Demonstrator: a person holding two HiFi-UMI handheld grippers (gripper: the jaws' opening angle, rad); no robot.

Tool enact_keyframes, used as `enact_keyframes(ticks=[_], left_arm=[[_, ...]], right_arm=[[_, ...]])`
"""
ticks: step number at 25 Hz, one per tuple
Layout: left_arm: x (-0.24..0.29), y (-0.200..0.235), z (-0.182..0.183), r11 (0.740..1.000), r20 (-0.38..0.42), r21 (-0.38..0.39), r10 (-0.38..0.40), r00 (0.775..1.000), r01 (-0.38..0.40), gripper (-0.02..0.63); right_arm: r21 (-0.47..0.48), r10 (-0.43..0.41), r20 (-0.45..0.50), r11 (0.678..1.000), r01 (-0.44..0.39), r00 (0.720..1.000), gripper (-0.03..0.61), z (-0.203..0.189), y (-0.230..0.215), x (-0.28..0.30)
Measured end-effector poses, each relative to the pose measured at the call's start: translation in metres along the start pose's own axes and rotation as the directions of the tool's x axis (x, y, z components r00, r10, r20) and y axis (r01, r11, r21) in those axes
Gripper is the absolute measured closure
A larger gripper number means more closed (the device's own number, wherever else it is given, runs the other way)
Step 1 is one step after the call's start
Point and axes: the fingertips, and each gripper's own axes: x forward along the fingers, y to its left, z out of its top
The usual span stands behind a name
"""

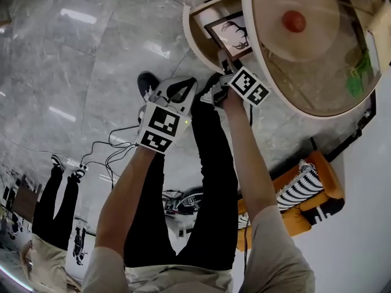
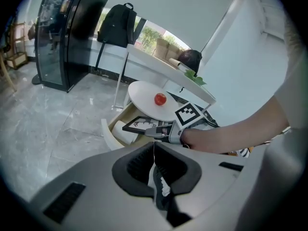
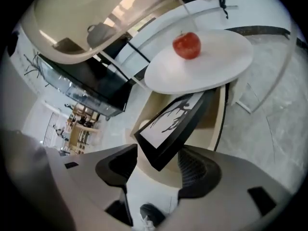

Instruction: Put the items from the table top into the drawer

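No readable text or numbers (anywhere)

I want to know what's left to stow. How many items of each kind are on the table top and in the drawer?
Apple: 1, on the table top
Picture frame: 1, in the open drawer
Total: 2
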Motion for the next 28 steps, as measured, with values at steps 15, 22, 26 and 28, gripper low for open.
enact_keyframes(ticks=[15, 22, 26, 28], left_arm=[[-0.051, -0.011, 0.009, 1.0, -0.014, 0.022, -0.007, 1.0, 0.007, 0.592], [-0.13, -0.048, 0.058, 0.998, -0.011, 0.055, -0.029, 1.0, 0.03, 0.592], [-0.188, -0.073, 0.097, 0.992, -0.008, 0.109, -0.061, 0.998, 0.061, 0.592], [-0.222, -0.085, 0.116, 0.991, 0.006, 0.123, -0.06, 0.998, 0.059, 0.592]], right_arm=[[-0.44, -0.073, -0.152, 0.898, -0.001, 0.986, 0.324, -0.053, 0.042, -0.075], [-0.48, -0.082, -0.105, 0.877, 0.021, 0.991, 0.324, -0.039, 0.11, -0.18], [-0.49, -0.107, -0.039, 0.869, 0.075, 0.993, 0.324, -0.024, 0.161, -0.253], [-0.488, -0.099, 0.002, 0.869, 0.087, 0.995, 0.324, -0.018, 0.192, -0.292]])
